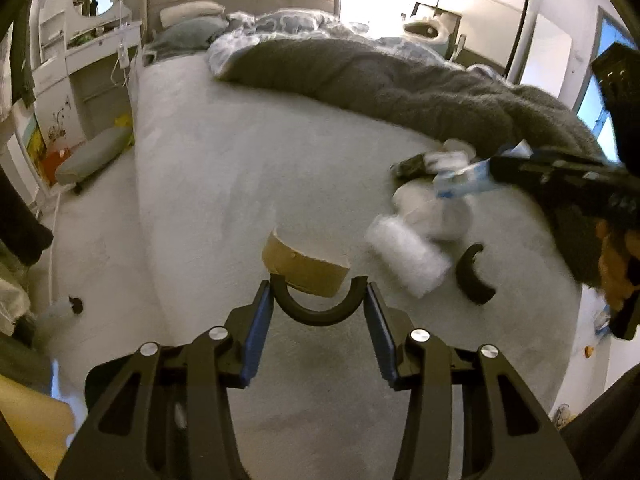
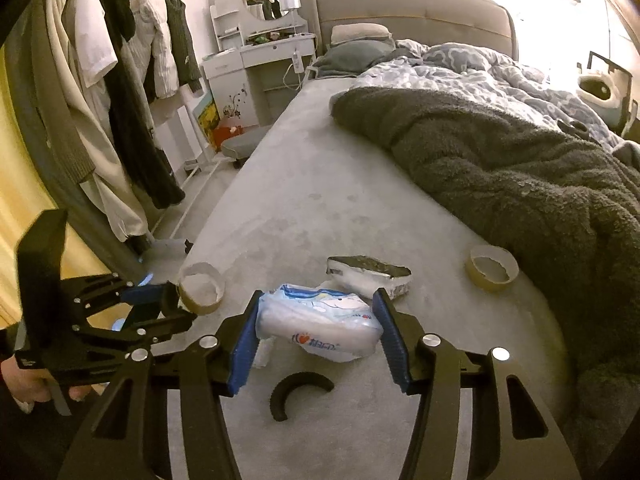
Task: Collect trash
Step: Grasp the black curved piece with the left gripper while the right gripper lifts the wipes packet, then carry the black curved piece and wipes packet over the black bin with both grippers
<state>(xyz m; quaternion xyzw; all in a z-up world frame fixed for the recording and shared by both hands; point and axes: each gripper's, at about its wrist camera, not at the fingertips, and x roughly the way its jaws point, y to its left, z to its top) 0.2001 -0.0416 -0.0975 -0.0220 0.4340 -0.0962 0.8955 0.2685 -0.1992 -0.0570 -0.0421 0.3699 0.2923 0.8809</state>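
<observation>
My left gripper (image 1: 319, 300) is shut on a black curved plastic piece (image 1: 319, 312), held just above the bed sheet in front of a brown tape roll (image 1: 306, 266). My right gripper (image 2: 318, 320) is shut on a white and blue tissue pack (image 2: 320, 324) and holds it above the sheet. A second black curved piece (image 2: 296, 394) lies on the sheet under the right gripper; it also shows in the left wrist view (image 1: 472, 274). A crumpled foil-and-white wrapper (image 2: 368, 278) lies behind the pack. Another tape roll (image 2: 492, 274) sits by the grey blanket. The left gripper (image 2: 172, 304) shows beside a tape roll (image 2: 200, 294).
A grey fuzzy blanket (image 2: 500, 168) and patterned duvet (image 2: 460, 72) cover the bed's right side. A clothes rack (image 2: 120, 80) stands on the left. A white dresser with round mirror (image 2: 272, 48) and a low stool (image 1: 94, 156) stand beyond. A white roll (image 1: 408, 260) lies on the sheet.
</observation>
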